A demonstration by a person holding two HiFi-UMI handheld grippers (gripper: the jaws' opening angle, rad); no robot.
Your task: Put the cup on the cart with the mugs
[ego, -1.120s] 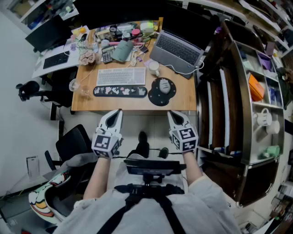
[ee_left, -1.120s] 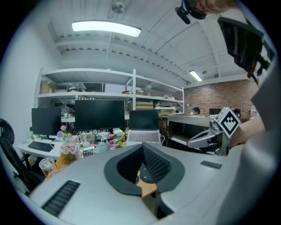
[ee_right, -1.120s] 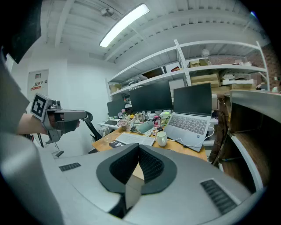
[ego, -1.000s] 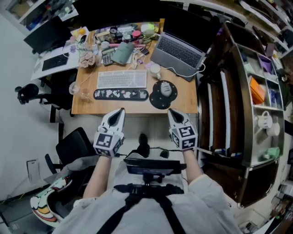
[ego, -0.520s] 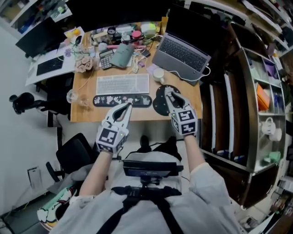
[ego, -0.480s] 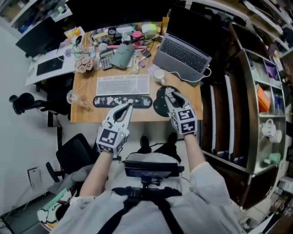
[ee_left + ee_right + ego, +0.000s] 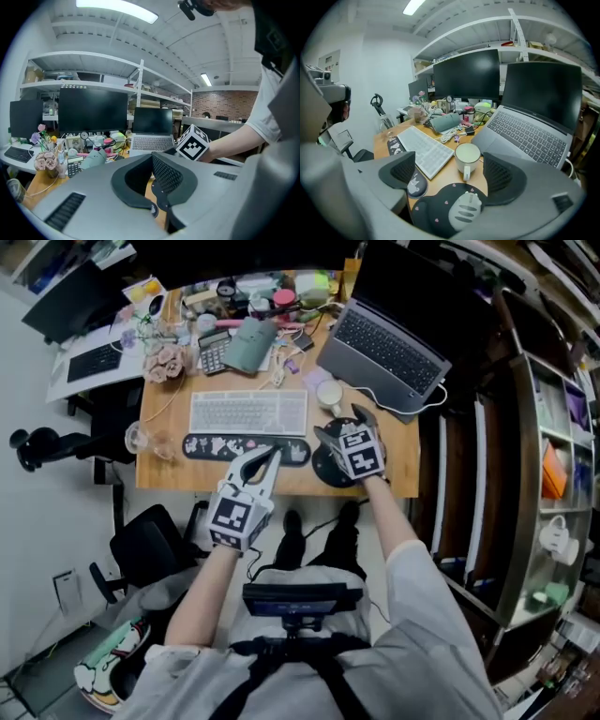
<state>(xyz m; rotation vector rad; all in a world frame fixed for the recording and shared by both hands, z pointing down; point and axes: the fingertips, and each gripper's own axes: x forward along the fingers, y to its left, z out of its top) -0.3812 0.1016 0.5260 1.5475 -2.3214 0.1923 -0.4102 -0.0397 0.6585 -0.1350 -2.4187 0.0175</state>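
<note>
Sitting on the desk at the laptop's front-left corner: white cup, handle facing the person. Inside looks pale from the right gripper view; can't tell if anything's in it. Right gripper is short of it on the side away from the laptop, jaws spread wide, holding nothing and not touching the cup. Under that gripper is a dark mouse pad with a grey mouse, mostly hidden in the head view. Keyboard is left of the laptop. Left gripper hangs at the desk edge, further from the laptop, jaws closed together and empty. Right of the laptop is the cart, cut off by the frame edge, with one white mug visible on a shelf; the other contents are too small to make out.
</note>
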